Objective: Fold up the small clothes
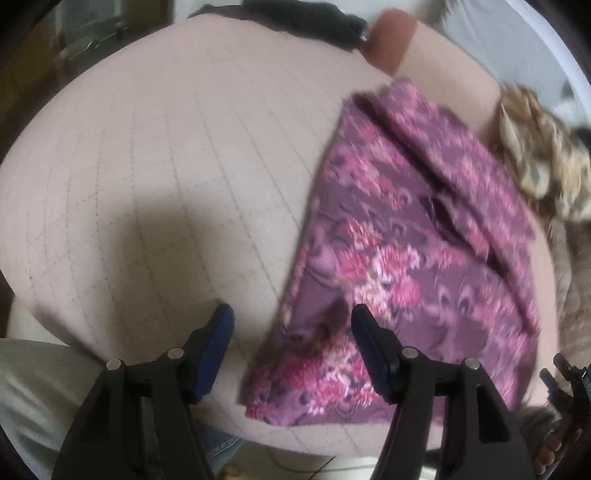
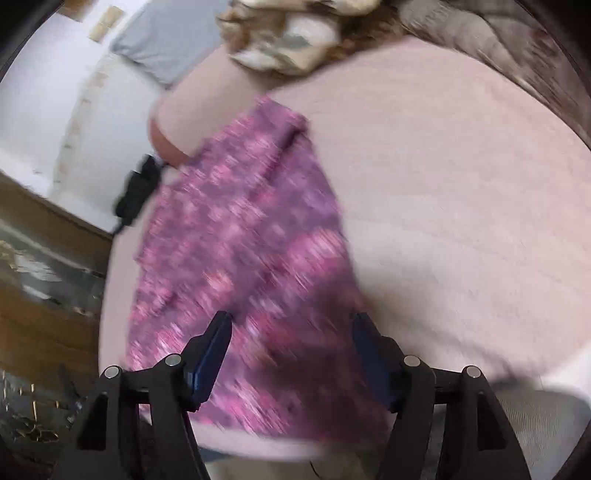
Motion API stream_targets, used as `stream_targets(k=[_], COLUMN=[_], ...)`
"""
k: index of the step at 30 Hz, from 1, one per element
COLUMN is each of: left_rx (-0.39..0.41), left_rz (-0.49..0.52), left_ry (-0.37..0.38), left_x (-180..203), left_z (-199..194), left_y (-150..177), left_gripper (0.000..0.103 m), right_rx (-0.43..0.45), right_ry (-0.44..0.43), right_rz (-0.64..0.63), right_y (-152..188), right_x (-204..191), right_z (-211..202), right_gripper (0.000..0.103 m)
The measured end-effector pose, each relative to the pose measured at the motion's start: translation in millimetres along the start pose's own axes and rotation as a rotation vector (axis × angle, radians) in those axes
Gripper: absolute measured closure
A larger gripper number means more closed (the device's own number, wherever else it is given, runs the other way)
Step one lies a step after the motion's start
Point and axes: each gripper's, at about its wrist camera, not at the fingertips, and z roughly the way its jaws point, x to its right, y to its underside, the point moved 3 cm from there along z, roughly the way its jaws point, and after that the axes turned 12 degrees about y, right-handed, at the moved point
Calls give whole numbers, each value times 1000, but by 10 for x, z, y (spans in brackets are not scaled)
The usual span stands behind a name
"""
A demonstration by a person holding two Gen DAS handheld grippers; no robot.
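Note:
A purple garment with pink flowers (image 1: pixel 413 258) lies flat on a pale pink quilted surface (image 1: pixel 166 184), folded into a long strip. In the left wrist view it is on the right, and my left gripper (image 1: pixel 291 325) is open above its near left edge, holding nothing. In the right wrist view the garment (image 2: pixel 243 266) is blurred and runs up the left half. My right gripper (image 2: pixel 291 328) is open above its near end, empty. The right gripper's tip also shows at the left wrist view's right edge (image 1: pixel 565 380).
A crumpled beige patterned cloth (image 1: pixel 543 158) lies past the garment's far end; it also shows in the right wrist view (image 2: pixel 291 44). A dark cloth (image 1: pixel 306 18) lies at the surface's far edge. A brown blanket (image 2: pixel 498 48) borders the far right. Wooden furniture (image 2: pixel 44 221) stands to the left.

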Motion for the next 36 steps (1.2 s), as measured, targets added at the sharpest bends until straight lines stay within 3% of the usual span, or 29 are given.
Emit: stream_targets(k=[3, 5, 7, 9, 11, 12, 15, 18, 19, 20, 21, 22, 27, 31, 33, 36], left_rx=[-30, -40, -43, -39, -30, -25, -26, -27, -24, -21, -29, -37, 32, -35, -76, -126], left_rz=[63, 71, 64, 33, 8, -5, -53, -8, 17, 36, 29, -4, -79, -16, -8, -18], left_ry=[-7, 17, 20, 36, 28, 32, 73, 42, 14, -13, 9, 40, 183, 134, 83, 75], left_x=[123, 158, 153, 97, 20, -5, -74, 2, 34, 59, 58, 23, -143, -91, -91, -84], left_z=[18, 19, 31, 41, -7, -18, -11, 7, 14, 20, 7, -41, -662, -695, -524, -381], left_y=[98, 145, 150, 128, 121, 119, 98, 101, 101, 97, 91, 69, -87, 27, 74, 99], left_gripper=[38, 38, 41, 46, 68, 72, 73, 68, 77, 99, 98, 99, 99, 99, 99, 97], right_rx=[-46, -67, -125, -158, -175, -172, -188, -200, -195, -187, -171, -157, -58, -65, -99, -141], right_ry=[158, 186, 150, 148, 161, 154, 155, 189, 199, 205, 210, 200, 176, 219, 250, 281], right_rz=[-32, -24, -5, -37, -63, -54, -53, -80, -85, -91, -100, -98, -144, -209, -216, -202], right_y=[180, 214, 249, 270, 294, 304, 369, 339, 332, 334, 332, 322, 186, 154, 157, 125], right_x=[104, 259, 367, 359, 300, 304, 305, 262, 241, 224, 217, 214, 197, 273, 311, 312], right_z=[44, 67, 150, 200, 215, 180, 188, 336, 348, 338, 300, 251, -315, -570, -459, -238], right_gripper=[37, 55, 62, 62, 66, 70, 73, 70, 73, 85, 95, 98, 100, 100, 100, 99])
